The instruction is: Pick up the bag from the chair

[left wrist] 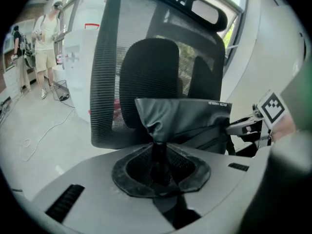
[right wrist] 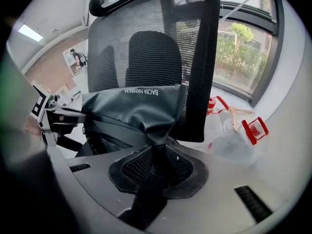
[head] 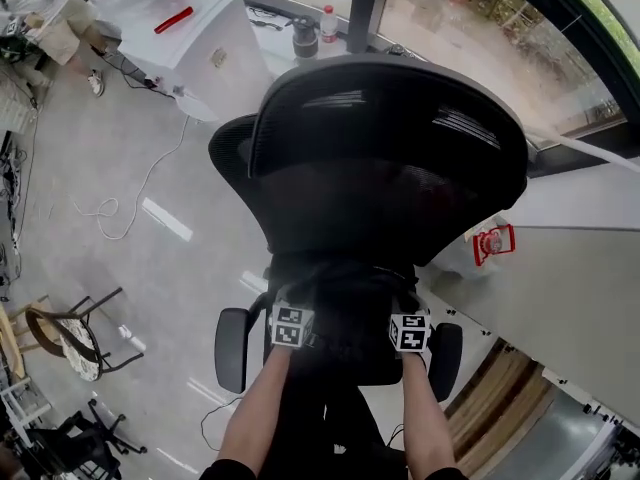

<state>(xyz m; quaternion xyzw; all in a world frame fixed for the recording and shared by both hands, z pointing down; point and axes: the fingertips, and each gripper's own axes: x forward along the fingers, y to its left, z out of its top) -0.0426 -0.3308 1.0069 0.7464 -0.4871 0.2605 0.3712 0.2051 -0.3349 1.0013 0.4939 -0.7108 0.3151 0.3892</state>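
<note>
A black leather-like bag sits low in front of the backrest of a black mesh office chair. My left gripper holds the bag's left end and my right gripper holds its right end. In the left gripper view the left gripper is shut on a bunched corner of the bag. The right gripper is likewise shut on the other corner of the bag, which stretches taut between them. I cannot tell whether the bag touches the seat.
A white cabinet with a red object stands behind the chair, with bottles beside it. A cable lies on the floor at left, near a folding stool. A red-handled clear container and a white desk are at right. People stand far off.
</note>
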